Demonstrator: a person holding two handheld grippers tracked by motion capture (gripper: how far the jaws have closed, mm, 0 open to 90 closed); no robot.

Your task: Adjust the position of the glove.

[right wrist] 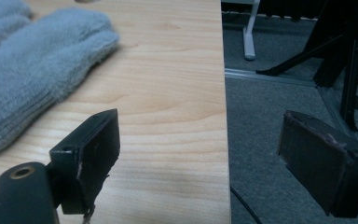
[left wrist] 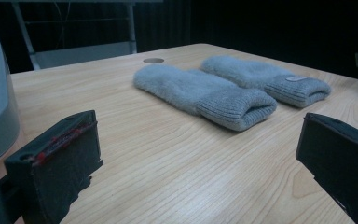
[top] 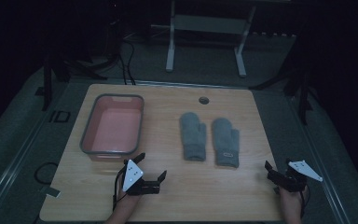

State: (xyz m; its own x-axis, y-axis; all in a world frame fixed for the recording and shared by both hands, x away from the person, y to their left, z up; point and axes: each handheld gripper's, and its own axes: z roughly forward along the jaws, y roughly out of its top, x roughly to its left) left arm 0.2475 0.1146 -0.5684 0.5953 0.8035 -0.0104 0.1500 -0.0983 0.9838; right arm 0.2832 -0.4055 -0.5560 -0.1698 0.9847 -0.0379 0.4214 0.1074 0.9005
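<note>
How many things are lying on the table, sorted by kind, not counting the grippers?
Grey mittens: 2, the left mitten and the right mitten
Pink bin with grey rim: 1
Total: 3

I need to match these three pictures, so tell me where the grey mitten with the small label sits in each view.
High view: labelled mitten, right of the pair, right of centre on the table.
Left gripper view: farther mitten, upper right, label near its cuff.
Right gripper view: at the left edge, label at the frame's edge.
Shared landmark: the other mitten beside it.
</note>
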